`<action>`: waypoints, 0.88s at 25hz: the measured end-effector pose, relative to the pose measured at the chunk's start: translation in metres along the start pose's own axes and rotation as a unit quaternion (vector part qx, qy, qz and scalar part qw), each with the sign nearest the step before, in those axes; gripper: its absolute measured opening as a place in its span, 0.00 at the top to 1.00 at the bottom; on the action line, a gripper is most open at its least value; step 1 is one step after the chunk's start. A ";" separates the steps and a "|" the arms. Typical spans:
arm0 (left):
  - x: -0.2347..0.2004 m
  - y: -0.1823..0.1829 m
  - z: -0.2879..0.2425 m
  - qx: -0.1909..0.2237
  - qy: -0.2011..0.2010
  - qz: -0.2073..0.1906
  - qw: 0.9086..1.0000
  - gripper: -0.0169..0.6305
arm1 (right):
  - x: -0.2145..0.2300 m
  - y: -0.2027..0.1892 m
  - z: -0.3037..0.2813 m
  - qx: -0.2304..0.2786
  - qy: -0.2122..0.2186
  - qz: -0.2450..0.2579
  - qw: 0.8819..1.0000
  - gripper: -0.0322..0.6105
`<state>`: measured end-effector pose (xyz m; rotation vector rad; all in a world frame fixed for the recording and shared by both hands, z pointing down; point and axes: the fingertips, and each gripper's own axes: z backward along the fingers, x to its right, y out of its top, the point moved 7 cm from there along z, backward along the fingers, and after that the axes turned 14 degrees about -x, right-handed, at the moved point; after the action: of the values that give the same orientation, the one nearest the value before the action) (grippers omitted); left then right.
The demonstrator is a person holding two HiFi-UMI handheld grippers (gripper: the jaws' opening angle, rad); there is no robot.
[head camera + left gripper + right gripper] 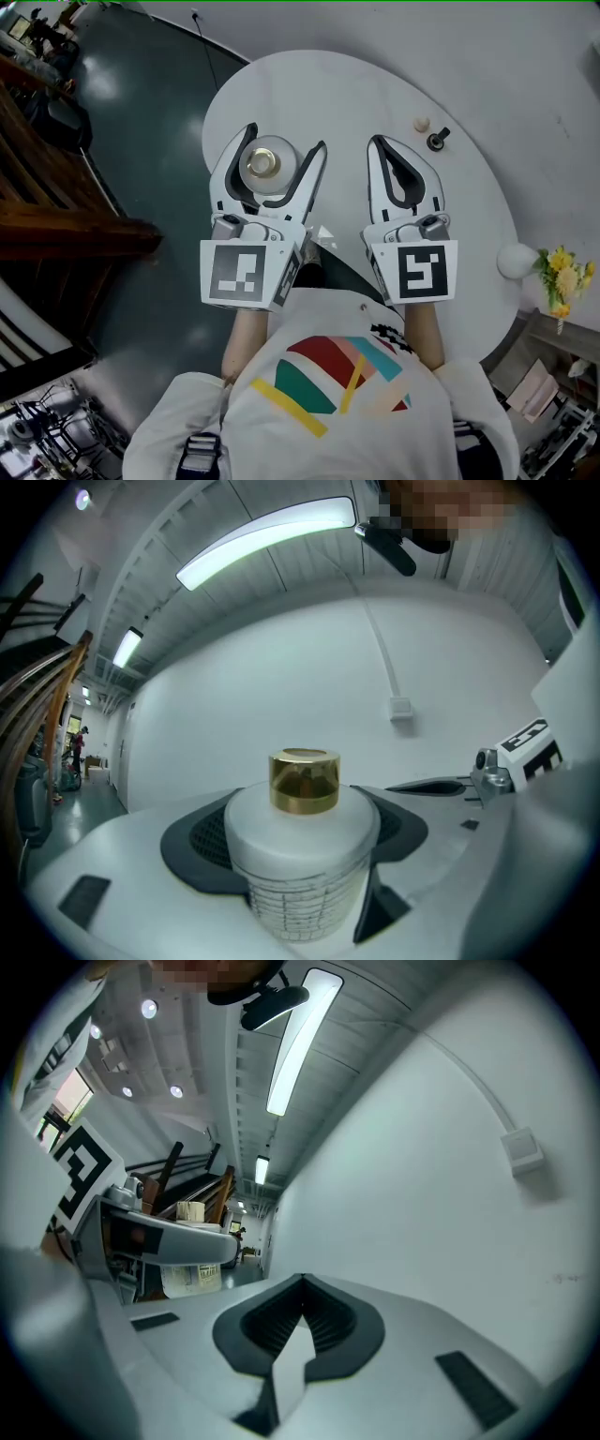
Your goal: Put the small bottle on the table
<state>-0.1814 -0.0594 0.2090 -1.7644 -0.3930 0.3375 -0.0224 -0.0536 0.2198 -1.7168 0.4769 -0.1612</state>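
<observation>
A small white bottle [270, 165] with a gold cap sits between the jaws of my left gripper [284, 141], which is shut on its body over the left part of the white table [375, 89]. In the left gripper view the bottle [298, 855] stands upright between the dark pads, with printed lines on its lower half. I cannot tell whether its base touches the table. My right gripper [377, 142] hovers beside it over the table's middle, shut and empty; in the right gripper view its pads [323, 1321] meet at the tips.
A small beige knob [421, 123] and a small black object [438, 140] lie at the table's far right. A white round vase [517, 260] with yellow flowers [565, 277] stands at the right edge. Dark floor and wooden furniture [56, 216] lie to the left.
</observation>
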 end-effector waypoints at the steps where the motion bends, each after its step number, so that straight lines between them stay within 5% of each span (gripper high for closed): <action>1: -0.008 0.003 -0.008 0.000 -0.003 0.000 1.000 0.45 | 0.002 0.003 -0.010 -0.002 -0.003 -0.002 1.000 0.93; 10: -0.042 0.006 -0.081 -0.004 -0.023 -0.005 1.000 0.45 | 0.030 -0.018 -0.081 -0.055 -0.026 -0.029 0.998 0.93; 22: -0.032 -0.005 -0.126 -0.022 -0.025 0.000 0.999 0.45 | 0.063 -0.021 -0.096 -0.022 -0.040 -0.034 0.998 0.93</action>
<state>-0.1569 -0.1827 0.2429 -1.8020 -0.4387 0.3765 0.0042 -0.1628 0.2505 -1.7761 0.3657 -0.1321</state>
